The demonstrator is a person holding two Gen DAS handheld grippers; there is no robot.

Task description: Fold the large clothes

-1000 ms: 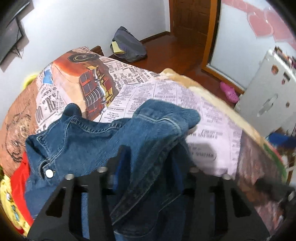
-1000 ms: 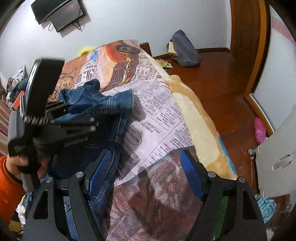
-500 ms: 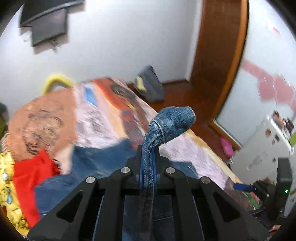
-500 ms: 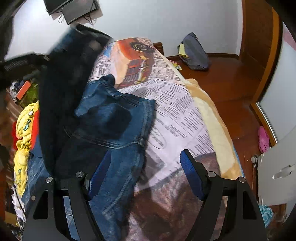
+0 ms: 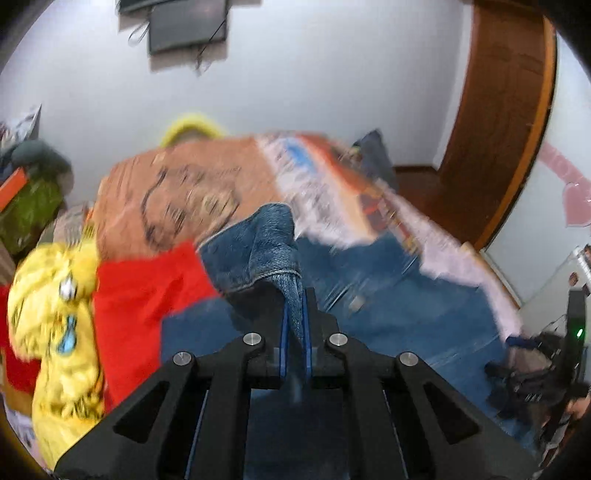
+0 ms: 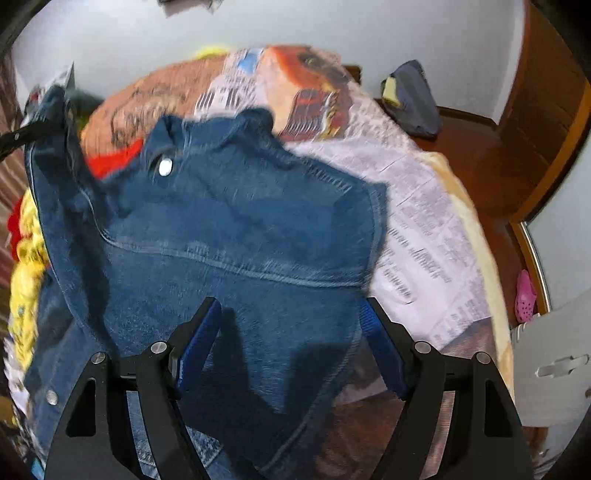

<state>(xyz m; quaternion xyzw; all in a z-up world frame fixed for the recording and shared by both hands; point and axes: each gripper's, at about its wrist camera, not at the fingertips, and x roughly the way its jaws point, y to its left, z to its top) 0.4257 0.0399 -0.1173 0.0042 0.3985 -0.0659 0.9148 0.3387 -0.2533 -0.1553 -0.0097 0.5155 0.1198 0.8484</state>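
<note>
Since a second ago the left gripper (image 5: 295, 317) has gone from spread around a bunched sleeve to pinching a fold of the denim jacket (image 6: 236, 236); its blue fingers (image 5: 283, 332) are pressed together on a strip of denim (image 5: 293, 295) that rises in a peak above them, lifted off the bed. The right gripper (image 6: 291, 347) is unchanged in spread: fingers (image 6: 199, 343) wide apart, nothing between the pads, hovering over the jacket's lower half. The jacket, bunched a second ago, now lies more opened out across the bed (image 6: 424, 221), collar toward the far wall. Right wrist view alone shows the jacket's back panel, a metal snap button (image 6: 165, 167) near the collar, and the left gripper at the upper left edge holding a raised corner; also a pink shoe (image 6: 524, 295) and a dark bag (image 6: 413, 99) on the wooden floor (image 6: 480, 155). Left wrist view alone shows a red garment (image 5: 144, 291) and a yellow printed garment (image 5: 55, 314) beside the jacket, and a wall-mounted screen (image 5: 188, 22). The bed cover carries a newsprint and car pattern. White walls, wooden door frame (image 5: 517, 110). Left view is motion-blurred.
</note>
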